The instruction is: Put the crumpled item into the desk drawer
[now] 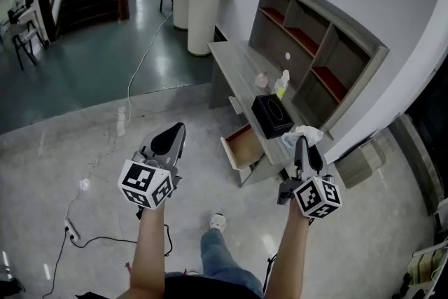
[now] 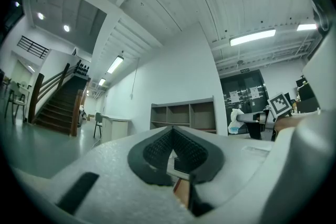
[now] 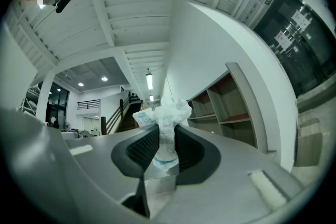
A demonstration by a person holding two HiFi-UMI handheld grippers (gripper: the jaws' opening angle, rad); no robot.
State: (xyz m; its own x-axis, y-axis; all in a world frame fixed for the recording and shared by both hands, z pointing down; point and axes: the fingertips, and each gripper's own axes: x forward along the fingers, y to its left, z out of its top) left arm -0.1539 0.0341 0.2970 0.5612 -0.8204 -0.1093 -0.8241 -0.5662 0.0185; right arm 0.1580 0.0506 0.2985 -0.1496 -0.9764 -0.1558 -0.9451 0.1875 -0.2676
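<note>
The left tool [image 1: 175, 135] hangs left of the drawer [image 1: 241, 145], its jaws narrow, pads meeting at the tip with nothing between them. The drawer stands pulled open under the table [image 1: 234, 59]. Right of the drawer and above it, the right tool [image 1: 302, 141] pinches the wad [image 1: 306, 133]. Much of the wad sticks out past the pads, so it could snag on the drawer's front or the black box [image 1: 271, 115] and pull loose. The right gripper view shows the pads' bite on the wad but no drawer; the head view shows the drawer open
</note>
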